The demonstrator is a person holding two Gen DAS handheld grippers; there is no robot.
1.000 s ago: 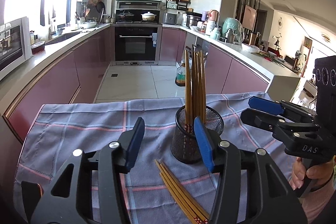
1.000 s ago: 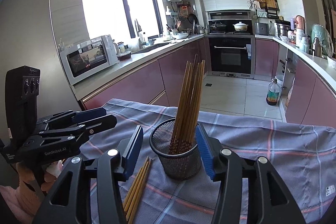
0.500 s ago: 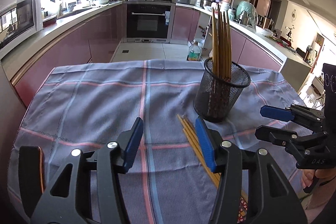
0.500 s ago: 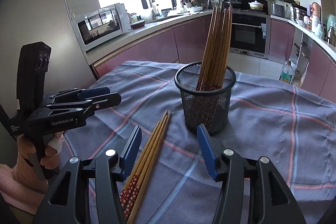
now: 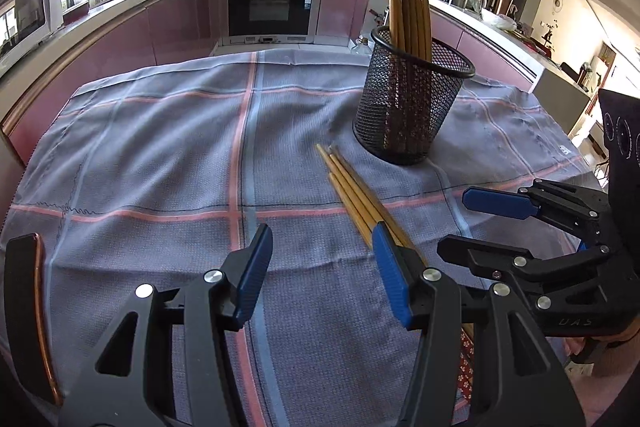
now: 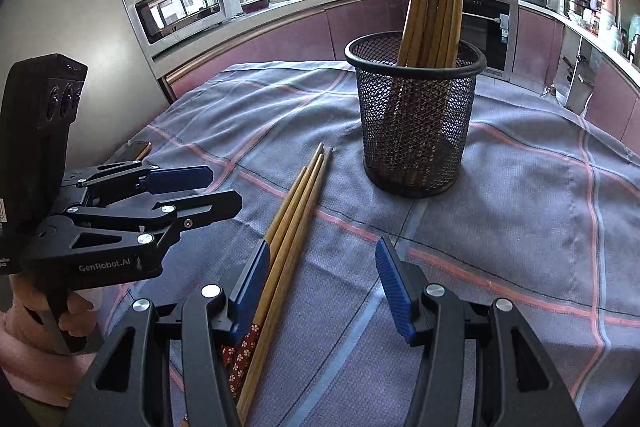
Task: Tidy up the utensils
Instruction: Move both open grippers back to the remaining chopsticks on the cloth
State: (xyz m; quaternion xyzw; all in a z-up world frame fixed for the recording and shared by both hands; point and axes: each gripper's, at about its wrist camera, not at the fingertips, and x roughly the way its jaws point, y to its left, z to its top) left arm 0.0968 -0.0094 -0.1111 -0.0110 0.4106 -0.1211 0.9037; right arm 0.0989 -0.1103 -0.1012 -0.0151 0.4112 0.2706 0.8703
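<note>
Both my left hand-held gripper (image 5: 320,275) and right hand-held gripper (image 6: 320,283) gape empty over light, stiff, slippery loose chopsticks (image 6: 296,211); I'd pinch mid-shaft.

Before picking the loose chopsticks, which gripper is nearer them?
Roughly equal. Left gripper has the loose chopsticks by its right finger; right gripper has them by its left finger.

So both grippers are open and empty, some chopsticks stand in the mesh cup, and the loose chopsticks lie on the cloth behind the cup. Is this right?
Not quite. The loose chopsticks lie in front of the mesh cup, on the near side toward the grippers, not behind it; the right wrist view shows this clearly. The rest holds: left gripper and right gripper are open and empty, and chopsticks stand in the cup.
</note>
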